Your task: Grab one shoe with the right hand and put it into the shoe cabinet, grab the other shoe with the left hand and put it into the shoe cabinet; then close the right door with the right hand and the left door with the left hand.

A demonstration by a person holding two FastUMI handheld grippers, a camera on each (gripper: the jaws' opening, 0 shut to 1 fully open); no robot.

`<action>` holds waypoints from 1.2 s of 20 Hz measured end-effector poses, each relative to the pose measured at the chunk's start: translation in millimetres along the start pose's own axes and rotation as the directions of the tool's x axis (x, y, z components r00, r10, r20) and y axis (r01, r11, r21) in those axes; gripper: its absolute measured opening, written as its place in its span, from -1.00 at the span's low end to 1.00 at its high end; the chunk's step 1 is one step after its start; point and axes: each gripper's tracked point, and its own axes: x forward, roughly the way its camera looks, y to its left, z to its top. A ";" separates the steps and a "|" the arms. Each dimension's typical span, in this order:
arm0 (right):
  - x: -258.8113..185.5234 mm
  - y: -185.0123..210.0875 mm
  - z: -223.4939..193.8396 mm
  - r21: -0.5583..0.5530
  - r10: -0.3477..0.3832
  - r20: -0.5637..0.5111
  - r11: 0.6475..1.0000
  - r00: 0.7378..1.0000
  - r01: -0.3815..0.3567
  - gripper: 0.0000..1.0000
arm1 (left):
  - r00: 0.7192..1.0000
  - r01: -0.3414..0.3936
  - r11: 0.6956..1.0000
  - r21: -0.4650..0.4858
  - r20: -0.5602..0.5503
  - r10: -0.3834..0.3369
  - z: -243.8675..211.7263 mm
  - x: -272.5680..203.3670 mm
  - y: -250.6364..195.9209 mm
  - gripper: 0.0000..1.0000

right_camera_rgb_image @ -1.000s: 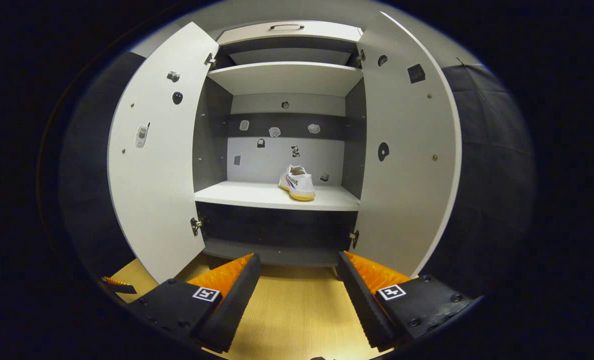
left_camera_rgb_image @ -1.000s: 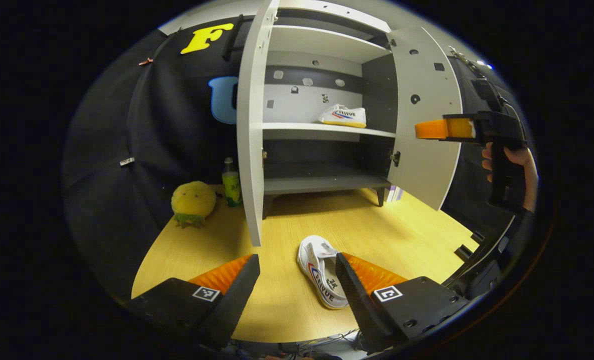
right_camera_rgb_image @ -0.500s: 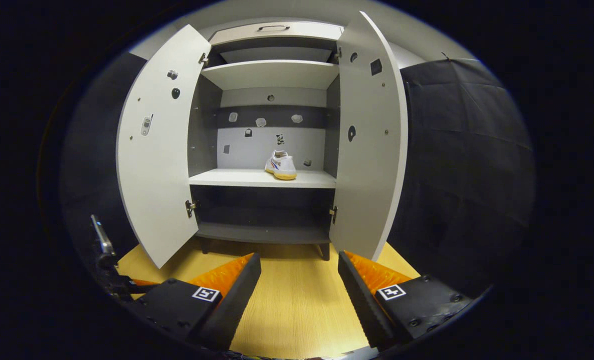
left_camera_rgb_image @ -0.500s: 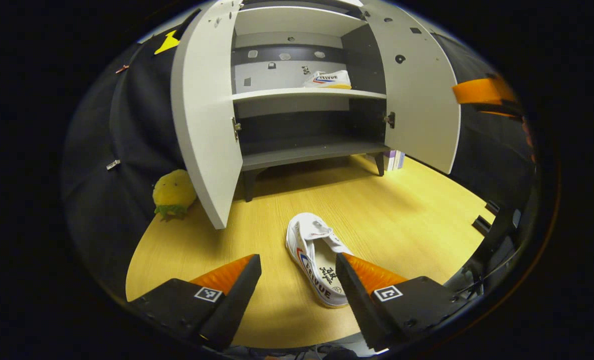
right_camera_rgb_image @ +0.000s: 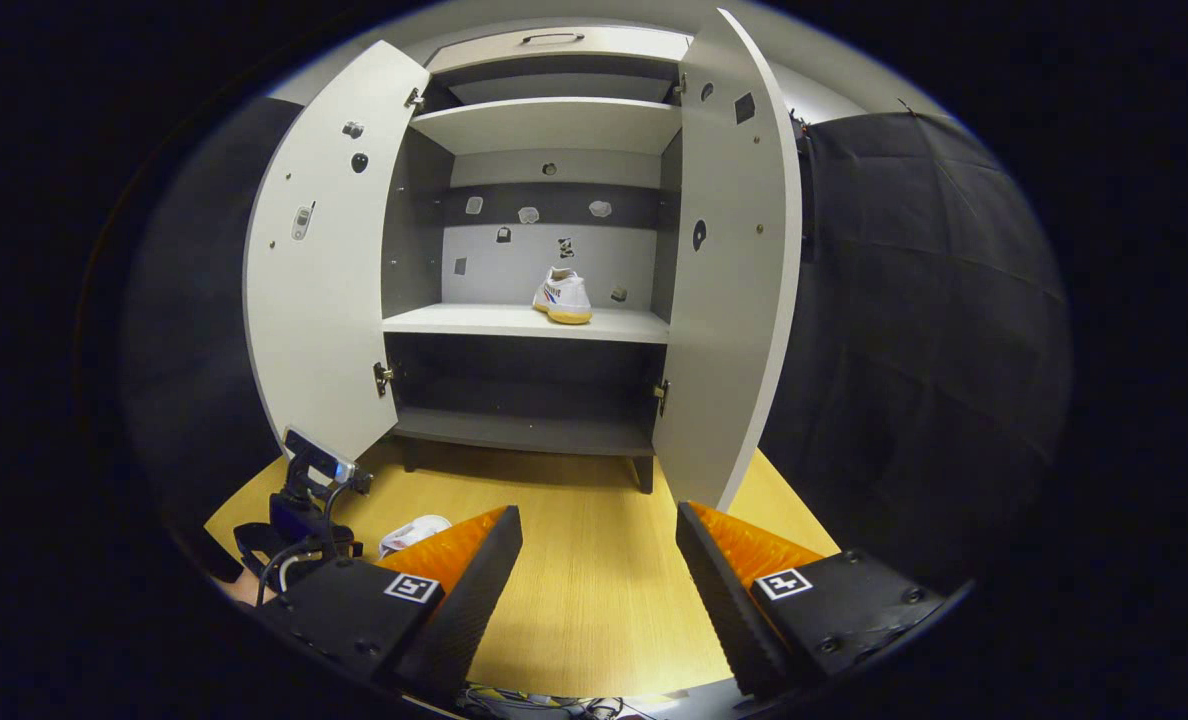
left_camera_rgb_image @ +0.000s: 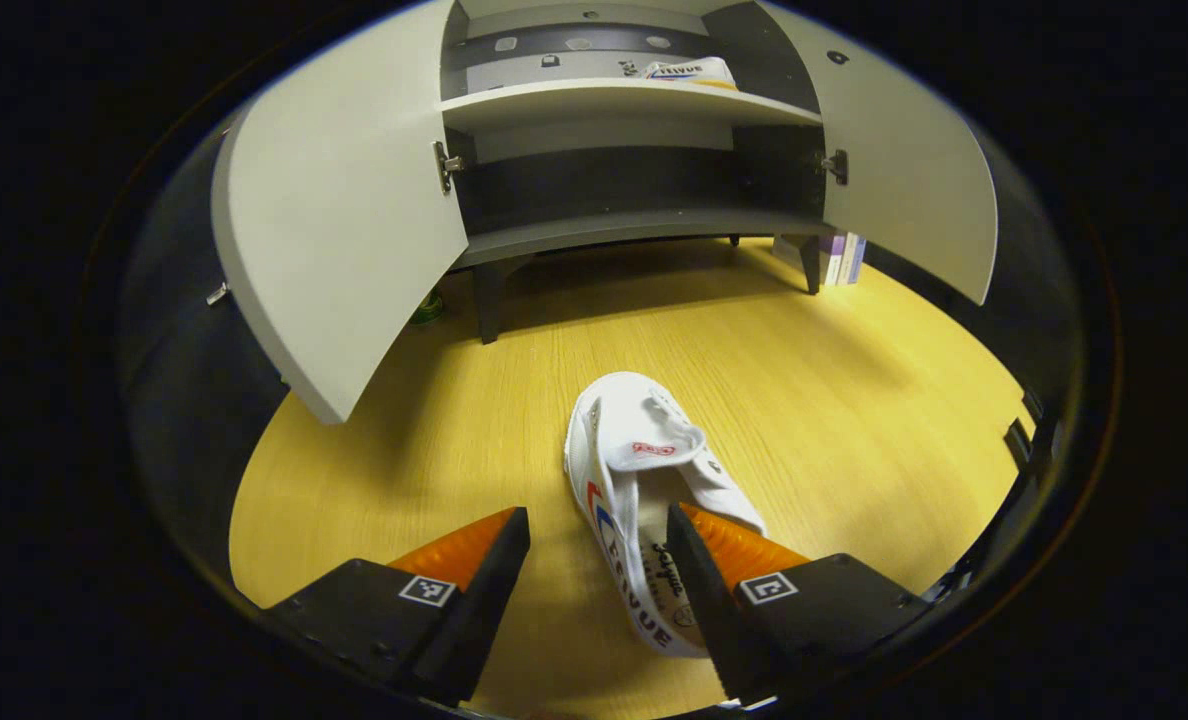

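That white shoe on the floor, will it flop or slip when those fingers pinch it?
The white shoe looks like soft canvas with a loose tongue, so its upper probably gives when squeezed. The sole seems stiffer, likely keeping its shape. It looks light and flat-bottomed, unlikely to roll.

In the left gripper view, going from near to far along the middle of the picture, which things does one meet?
Left gripper with open jaws → shoe on the floor → bare wooden floor → dark bottom shelf of the cabinet → white middle shelf → second shoe lying on it.
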 end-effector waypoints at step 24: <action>45.5 -15.5 33.8 0.058 0.085 0.095 0.994 0.992 -0.090 0.97 | 0.993 -0.059 0.993 -0.103 -0.107 0.048 47.0 11.0 7.0 -0.91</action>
